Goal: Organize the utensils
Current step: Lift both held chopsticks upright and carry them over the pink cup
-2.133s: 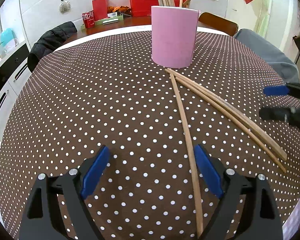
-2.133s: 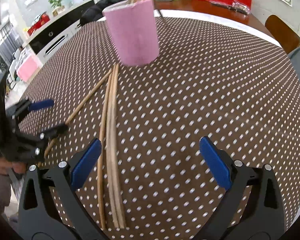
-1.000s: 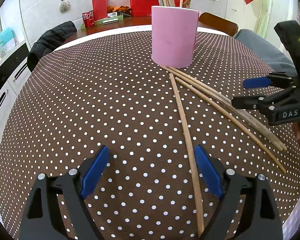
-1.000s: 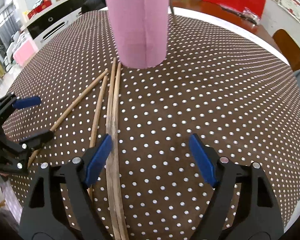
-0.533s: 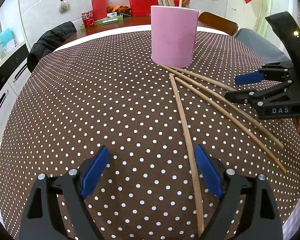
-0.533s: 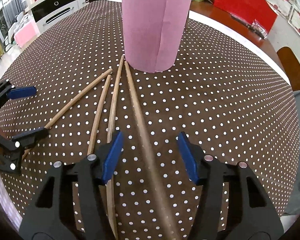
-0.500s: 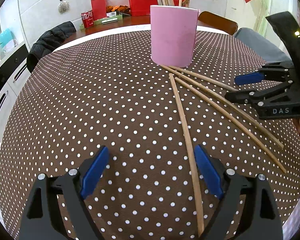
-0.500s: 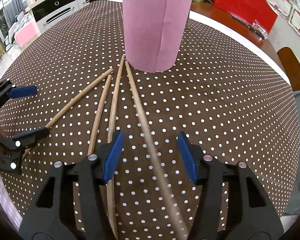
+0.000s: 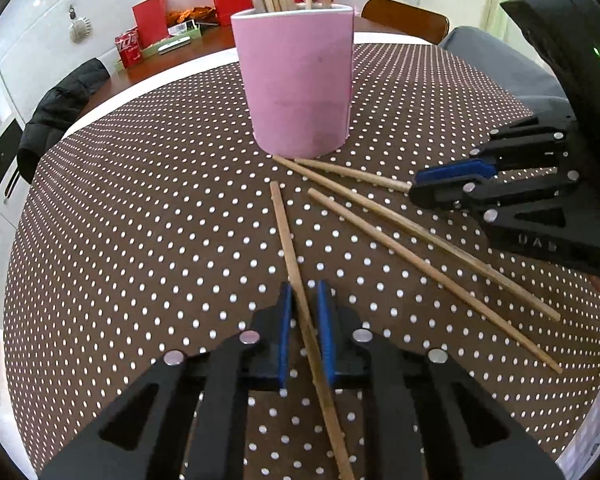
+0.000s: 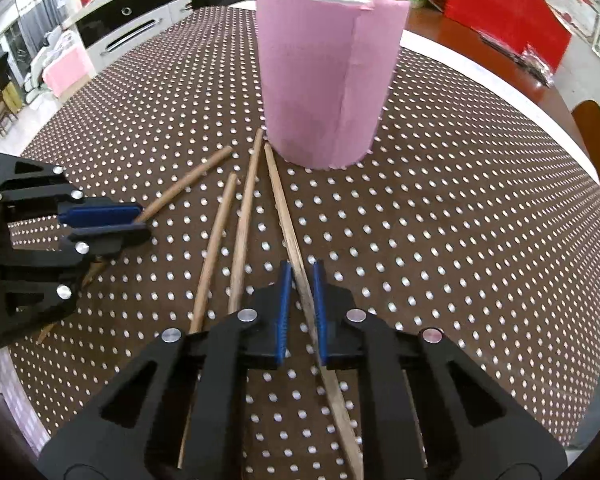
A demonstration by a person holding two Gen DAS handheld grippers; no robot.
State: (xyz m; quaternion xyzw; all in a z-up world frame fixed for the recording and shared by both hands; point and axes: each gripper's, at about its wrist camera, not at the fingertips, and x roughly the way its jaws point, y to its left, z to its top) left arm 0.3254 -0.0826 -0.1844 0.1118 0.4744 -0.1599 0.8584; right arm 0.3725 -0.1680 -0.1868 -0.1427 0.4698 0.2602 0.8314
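A pink cup (image 9: 298, 80) holding several wooden chopsticks stands on the dotted brown table; it also shows in the right wrist view (image 10: 326, 76). My left gripper (image 9: 303, 312) is shut on one chopstick (image 9: 286, 232) lying on the cloth. My right gripper (image 10: 299, 294) is shut on another chopstick (image 10: 280, 196) whose tip points at the cup's base. Two loose chopsticks (image 9: 420, 248) lie between the grippers, also seen in the right wrist view (image 10: 228, 224). The right gripper shows in the left wrist view (image 9: 448, 184), and the left gripper in the right wrist view (image 10: 104, 222).
The round table carries a brown polka-dot cloth (image 9: 140, 220). A black jacket (image 9: 56, 108) hangs on a chair at the far left. A wooden chair (image 9: 404, 20) stands behind the cup. Red boxes (image 9: 152, 20) sit on a back counter.
Both grippers have closed from wide open onto a chopstick each. The left gripper moved forward and right over its chopstick. The right gripper's chopstick swung apart from the other two.
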